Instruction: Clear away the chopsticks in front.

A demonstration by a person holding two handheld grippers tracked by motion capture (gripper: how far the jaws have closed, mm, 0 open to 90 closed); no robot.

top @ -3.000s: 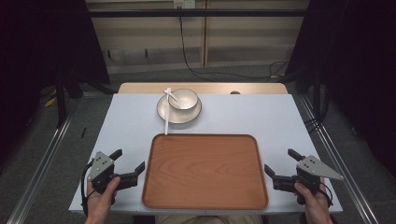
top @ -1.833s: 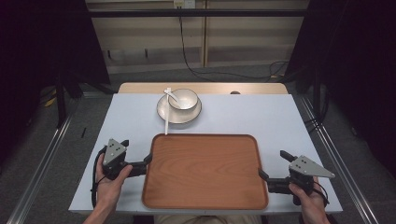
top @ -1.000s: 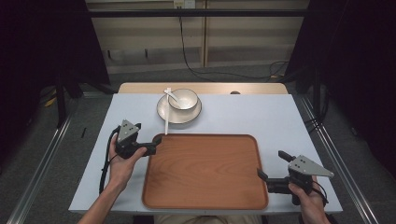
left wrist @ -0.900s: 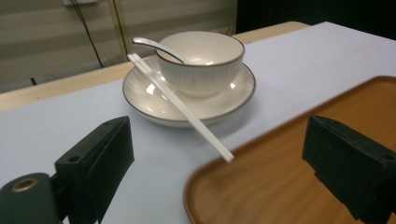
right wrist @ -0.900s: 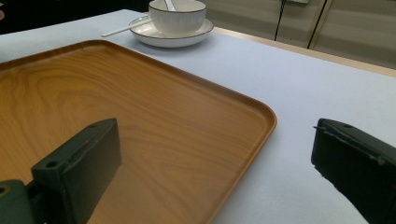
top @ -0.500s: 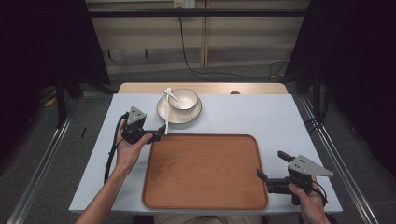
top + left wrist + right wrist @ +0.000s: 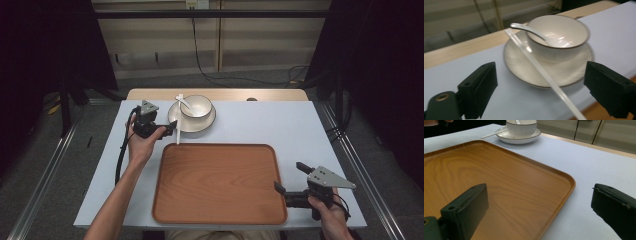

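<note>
The left gripper (image 7: 171, 128) sits just off the near-left rim of the saucer (image 7: 176, 120), jaws spread wide with nothing between the pads. In the left gripper view its jaws frame the saucer, the white bowl (image 7: 559, 35) standing on it, the spoon (image 7: 534, 30) resting in the bowl, and a pale chopstick (image 7: 544, 72) lying slantwise across the saucer's rim. All of it stands at the far side of the surface (image 7: 280, 125), beyond the wooden tray (image 7: 220, 185). The right gripper (image 7: 290, 177) rests at the tray's near-right corner, jaws wide apart astride the tray's edge, holding nothing.
</note>
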